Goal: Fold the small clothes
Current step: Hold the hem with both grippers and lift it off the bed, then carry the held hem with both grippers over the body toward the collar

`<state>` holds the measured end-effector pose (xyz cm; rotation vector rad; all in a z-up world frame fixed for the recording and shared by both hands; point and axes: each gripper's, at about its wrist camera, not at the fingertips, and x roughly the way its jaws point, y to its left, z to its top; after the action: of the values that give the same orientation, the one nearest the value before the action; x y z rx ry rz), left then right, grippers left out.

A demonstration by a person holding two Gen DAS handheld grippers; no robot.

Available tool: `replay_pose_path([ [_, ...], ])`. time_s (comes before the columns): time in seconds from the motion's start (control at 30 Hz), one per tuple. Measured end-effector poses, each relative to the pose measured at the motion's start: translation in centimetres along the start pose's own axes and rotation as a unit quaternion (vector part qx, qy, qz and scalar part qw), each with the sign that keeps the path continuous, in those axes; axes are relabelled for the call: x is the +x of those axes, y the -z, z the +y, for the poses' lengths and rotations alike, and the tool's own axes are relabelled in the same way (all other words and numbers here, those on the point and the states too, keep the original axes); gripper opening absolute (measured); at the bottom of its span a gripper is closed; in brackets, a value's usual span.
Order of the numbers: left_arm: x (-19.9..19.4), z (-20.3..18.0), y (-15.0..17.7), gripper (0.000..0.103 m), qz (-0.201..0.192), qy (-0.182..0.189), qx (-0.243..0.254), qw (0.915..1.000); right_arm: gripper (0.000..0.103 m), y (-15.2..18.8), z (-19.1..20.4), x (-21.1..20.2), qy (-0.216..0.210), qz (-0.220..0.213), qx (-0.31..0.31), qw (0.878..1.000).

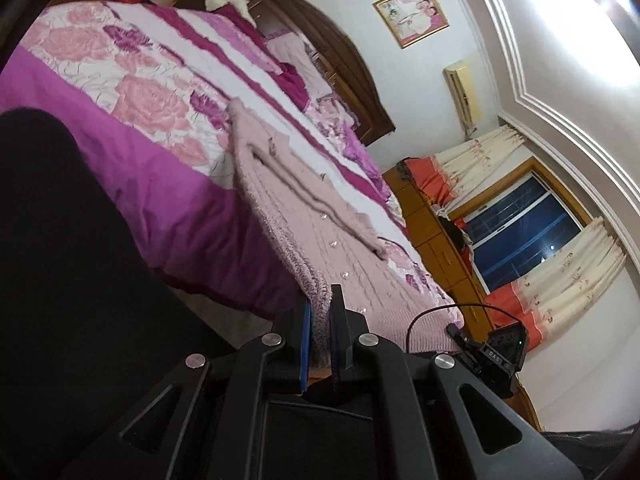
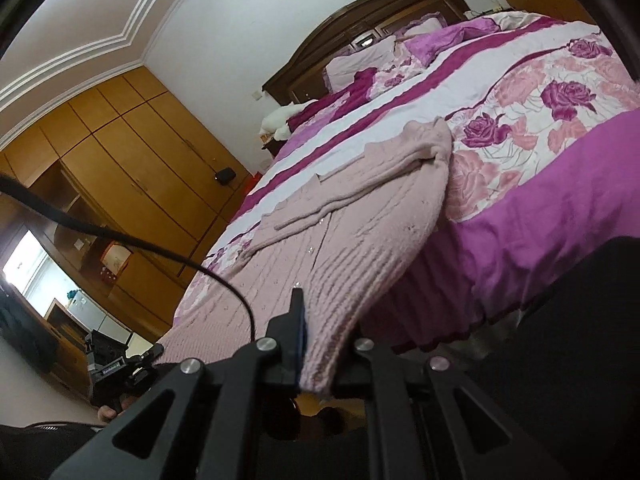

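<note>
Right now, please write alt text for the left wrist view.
The left gripper is shut on the hem of a pink sweater lying on a bed with a purple flowered cover. A window with curtains is at right.

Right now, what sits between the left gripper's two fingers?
The hem edge of the pink knit cardigan fills the gap of the left gripper; the left wrist view shows both blue-padded fingers pressed against the knit, nothing else between them.
</note>
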<state>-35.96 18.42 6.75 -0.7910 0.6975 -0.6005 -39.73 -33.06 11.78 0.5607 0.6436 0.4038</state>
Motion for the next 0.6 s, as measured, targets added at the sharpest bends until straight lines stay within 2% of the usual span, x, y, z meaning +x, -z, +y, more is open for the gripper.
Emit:
replay_pose_path([
  [0.33,-4.0,-2.1,1.6,0.000,-0.024,-0.010,0.018,0.9995,0.008,2.0,2.6,-3.2,0.000,0.013,-0.022,1.000],
  [0.5,-4.7,-3.6,1.8,0.000,-0.022,-0.040,0.038,0.9982,0.008,1.9,3.6,-5.4,-0.016,0.002,-0.029,0.999],
  [0.6,-5.6,-4.3,2.0,0.000,-0.036,-0.026,0.048,0.9979,0.008,1.8,4.6,-6.6,-0.017,-0.011,-0.043,0.999],
])
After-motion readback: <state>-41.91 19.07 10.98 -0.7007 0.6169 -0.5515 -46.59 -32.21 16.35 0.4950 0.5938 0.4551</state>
